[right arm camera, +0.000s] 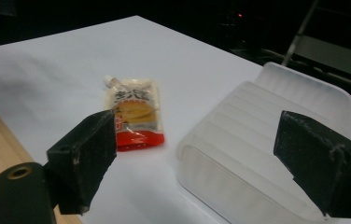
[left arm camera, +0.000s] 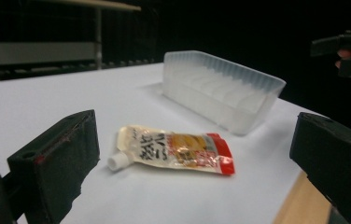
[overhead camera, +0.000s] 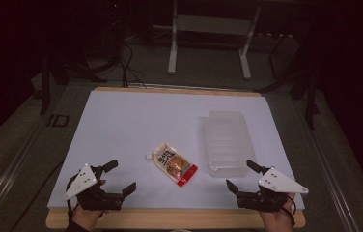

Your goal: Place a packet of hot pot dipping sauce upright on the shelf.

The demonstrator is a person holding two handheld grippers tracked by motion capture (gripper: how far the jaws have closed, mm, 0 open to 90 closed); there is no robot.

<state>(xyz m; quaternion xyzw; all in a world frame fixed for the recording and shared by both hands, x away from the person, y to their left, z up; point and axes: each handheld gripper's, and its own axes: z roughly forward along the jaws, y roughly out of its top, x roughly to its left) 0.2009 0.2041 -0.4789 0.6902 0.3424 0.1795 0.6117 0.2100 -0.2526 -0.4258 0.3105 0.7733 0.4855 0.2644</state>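
We see a white counter with a clear plastic tub on its right side. Left of the tub lies a flat pouch, cream with a red end and maybe a white spout. It sits between the left tongs and right tongs, both wide open and empty.

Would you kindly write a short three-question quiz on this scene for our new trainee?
1. True or false: the sauce pouch lies inside the clear plastic tray.
2. Which end of the pouch is red: A) the spout end, B) the end opposite the spout?
3. Fill in: both the left gripper and the right gripper have their jaws ____.

Key: 1 false, it lies on the white sheet beside the tray; 2 B; 3 open.
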